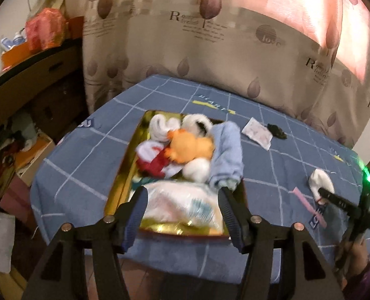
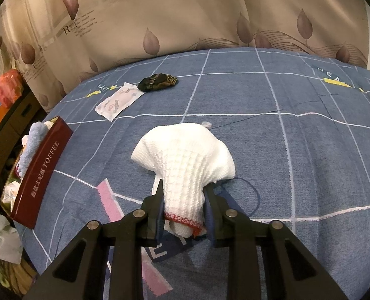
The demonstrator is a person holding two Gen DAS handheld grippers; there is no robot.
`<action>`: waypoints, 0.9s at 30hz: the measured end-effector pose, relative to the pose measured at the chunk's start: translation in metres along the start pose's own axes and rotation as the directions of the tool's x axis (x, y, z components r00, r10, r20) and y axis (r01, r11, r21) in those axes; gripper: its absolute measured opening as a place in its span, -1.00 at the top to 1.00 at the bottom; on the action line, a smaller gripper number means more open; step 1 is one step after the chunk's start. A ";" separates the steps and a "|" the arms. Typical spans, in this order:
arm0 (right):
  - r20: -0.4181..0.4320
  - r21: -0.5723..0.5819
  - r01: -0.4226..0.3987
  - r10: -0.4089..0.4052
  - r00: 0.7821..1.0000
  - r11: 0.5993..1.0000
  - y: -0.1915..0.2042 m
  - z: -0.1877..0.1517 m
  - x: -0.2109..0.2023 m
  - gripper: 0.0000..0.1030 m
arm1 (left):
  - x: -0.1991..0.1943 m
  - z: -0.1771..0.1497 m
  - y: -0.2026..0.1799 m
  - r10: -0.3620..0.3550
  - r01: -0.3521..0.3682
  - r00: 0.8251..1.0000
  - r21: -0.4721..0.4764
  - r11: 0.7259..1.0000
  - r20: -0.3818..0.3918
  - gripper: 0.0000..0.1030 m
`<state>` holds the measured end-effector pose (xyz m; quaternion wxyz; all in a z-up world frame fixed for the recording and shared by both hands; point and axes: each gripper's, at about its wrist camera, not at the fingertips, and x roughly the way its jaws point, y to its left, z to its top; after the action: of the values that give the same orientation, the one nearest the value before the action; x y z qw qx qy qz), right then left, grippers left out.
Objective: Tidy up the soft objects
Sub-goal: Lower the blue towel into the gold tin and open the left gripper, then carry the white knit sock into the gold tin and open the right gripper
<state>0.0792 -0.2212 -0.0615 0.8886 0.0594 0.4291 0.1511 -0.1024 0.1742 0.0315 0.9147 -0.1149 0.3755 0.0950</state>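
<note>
Blue checked bench (image 2: 297,150) before a curtain: right tongs (image 2: 185,212) clench the white knitted sock (image 2: 185,155) right of the toffee box (image 2: 38,175), ready for boxing; left tongs (image 1: 182,200) hang released above it.

Blue checked bedcover (image 2: 297,95), toffee box (image 2: 38,177), white sock (image 2: 185,155), printed sachet (image 2: 118,101), dark pouch (image 2: 158,82)
</note>
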 end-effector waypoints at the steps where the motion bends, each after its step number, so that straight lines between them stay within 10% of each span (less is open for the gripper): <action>1: -0.002 0.003 0.000 0.000 1.000 1.000 0.000 0.000 -0.001 0.51 | -0.002 -0.004 0.001 0.011 -0.011 1.000 0.001 1.000 -0.002 -0.16; 10: 0.024 -0.023 -0.080 0.080 0.996 0.997 0.039 0.006 -0.032 0.51 | -0.004 -0.020 0.018 0.068 -0.069 0.998 -0.035 0.997 -0.012 -0.16; 20: -0.032 -0.208 -0.349 0.350 0.936 0.914 0.197 0.036 -0.041 0.51 | 0.002 -0.021 0.033 0.117 -0.119 0.992 -0.053 0.991 -0.050 -0.16; 27: -0.147 -0.266 -0.395 0.367 0.918 0.879 0.281 0.035 0.012 0.51 | 0.005 -0.019 0.042 0.180 -0.183 0.982 -0.055 0.982 -0.057 -0.16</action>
<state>0.0523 0.0500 0.0178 0.8195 0.0044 0.4227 0.3869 -0.1228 0.2096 0.0086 0.8884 -0.1099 0.4049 0.1863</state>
